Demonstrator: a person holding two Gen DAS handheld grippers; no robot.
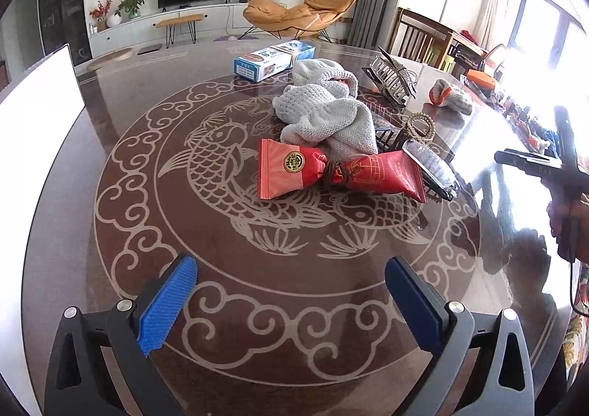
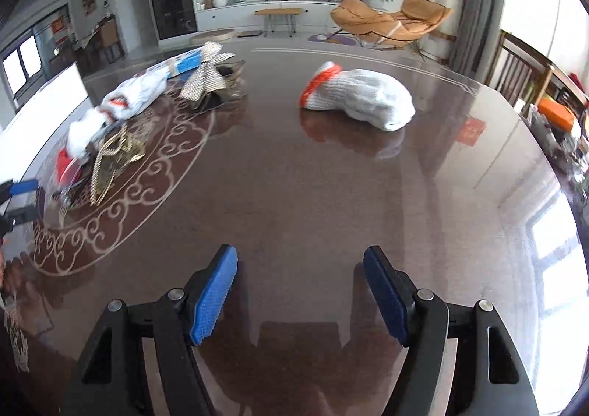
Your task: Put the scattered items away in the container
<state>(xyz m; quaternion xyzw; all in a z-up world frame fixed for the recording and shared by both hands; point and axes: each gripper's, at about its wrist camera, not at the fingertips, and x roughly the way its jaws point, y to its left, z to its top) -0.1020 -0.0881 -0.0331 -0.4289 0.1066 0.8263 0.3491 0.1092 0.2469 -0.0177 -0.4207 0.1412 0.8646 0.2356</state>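
Left gripper (image 1: 291, 291) stands with its jaws spread fully wide and nothing between the pads; bare patterned table (image 1: 110, 129) shows through the gap. Right gripper (image 2: 300, 291) is likewise wide open and empty, its pads clear of the tabletop. Directly ahead of the left gripper, slightly right of its centre line, lies the red packet pair (image 1: 338, 173) — two pouches tied together at the middle, with the long axis running crosswise to the fingers, left to right. Touching it on the far side is the grey knitted cloth (image 1: 324, 106); a clear-topped black item lies against the packets' right end, its nature not determinable. A blue carton (image 1: 274, 60) lies beyond, well apart. Ahead of the right gripper, a little right of centre and well apart, sits the white glove with orange cuff (image 2: 359, 99), long axis running from the cuff at left to the toe at right, roughly crosswise to the fingers. The left gripper is judged nearer to the packets, the right nearer to the glove. A white panel (image 1: 40, 114) at the left gripper's far left may be the container's wall — not confirmed. In my judgement, a crosswise grip at the packets' tied waist calls for no wrist roll.
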